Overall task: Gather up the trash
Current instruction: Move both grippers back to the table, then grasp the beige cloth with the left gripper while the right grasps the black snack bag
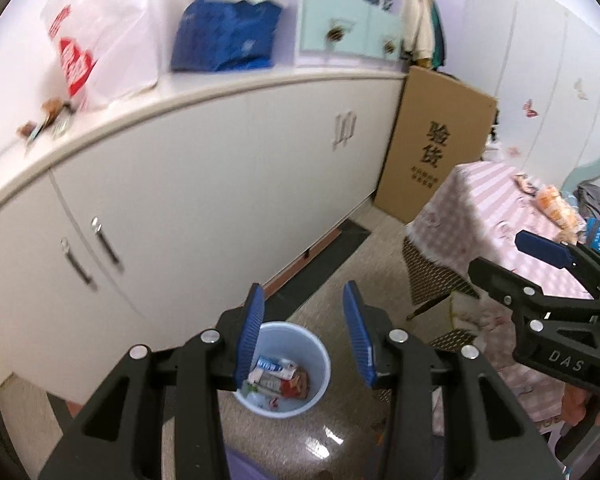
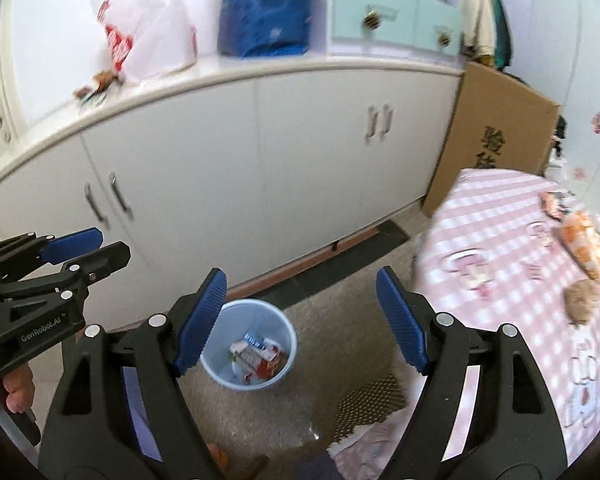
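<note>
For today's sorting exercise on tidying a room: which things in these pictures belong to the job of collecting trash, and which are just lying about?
Belong to the job:
- blue bin on the floor, wrappers inside
- wrappers on the checked tablecloth
- scraps on the cabinet top
- left gripper and right gripper, jaws open and empty

Just lying about:
- white plastic bag
- blue bag
- cardboard box
- mint drawers

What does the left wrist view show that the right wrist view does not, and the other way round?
Only the left wrist view shows the blue-and-white packet at the table's far edge. Only the right wrist view shows the hand under the left gripper, plus a round brown snack on the tablecloth. Both show the blue bin holding wrappers, the white cabinet, the cardboard box, and both grippers open and empty.
</note>
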Demonstrator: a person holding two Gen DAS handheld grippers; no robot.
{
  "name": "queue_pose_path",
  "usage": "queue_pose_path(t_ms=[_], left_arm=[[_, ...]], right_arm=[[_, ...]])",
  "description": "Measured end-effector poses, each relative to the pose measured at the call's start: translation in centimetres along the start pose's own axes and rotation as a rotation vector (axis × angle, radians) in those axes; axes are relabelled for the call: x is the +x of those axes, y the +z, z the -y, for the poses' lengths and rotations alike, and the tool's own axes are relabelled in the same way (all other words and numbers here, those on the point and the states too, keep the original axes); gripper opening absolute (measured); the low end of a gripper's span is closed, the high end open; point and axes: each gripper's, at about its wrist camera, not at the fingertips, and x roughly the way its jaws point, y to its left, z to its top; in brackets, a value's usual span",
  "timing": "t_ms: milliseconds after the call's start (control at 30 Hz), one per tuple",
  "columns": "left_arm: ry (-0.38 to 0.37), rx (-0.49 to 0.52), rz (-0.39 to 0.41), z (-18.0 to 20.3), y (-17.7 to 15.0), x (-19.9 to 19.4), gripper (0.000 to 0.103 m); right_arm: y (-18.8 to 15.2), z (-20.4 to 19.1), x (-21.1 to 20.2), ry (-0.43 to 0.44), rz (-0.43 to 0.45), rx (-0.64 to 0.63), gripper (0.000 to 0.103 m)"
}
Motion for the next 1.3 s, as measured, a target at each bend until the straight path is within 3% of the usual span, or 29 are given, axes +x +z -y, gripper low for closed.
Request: queue_pose_path(t_ms=[300,733,1067,1300], left_arm=[[-0.098,0.099,0.075,7.4,2.3,-1.1,0.041],[-0.278,0.263,0.072,19.9,3.3,-0.2,0.041],[-0.391,0.376,0.015,28.4,2.2,1.5,0.048],[-0.440,0.432,-0.034,32.4,1.8,3.3,0.064]], right_arm=[[-0.3,6.3,-4.1,-0.096,0.069,0.085,0.076],[-4.0,17.2,-9.5,-0.269,0.089,0.229,0.080],[-8.0,25.5,-11.2,-0.403,0.014,0.353,0.082],[-10.6,30.0,-9.7,-0.398,-0.100,0.417,0.082]])
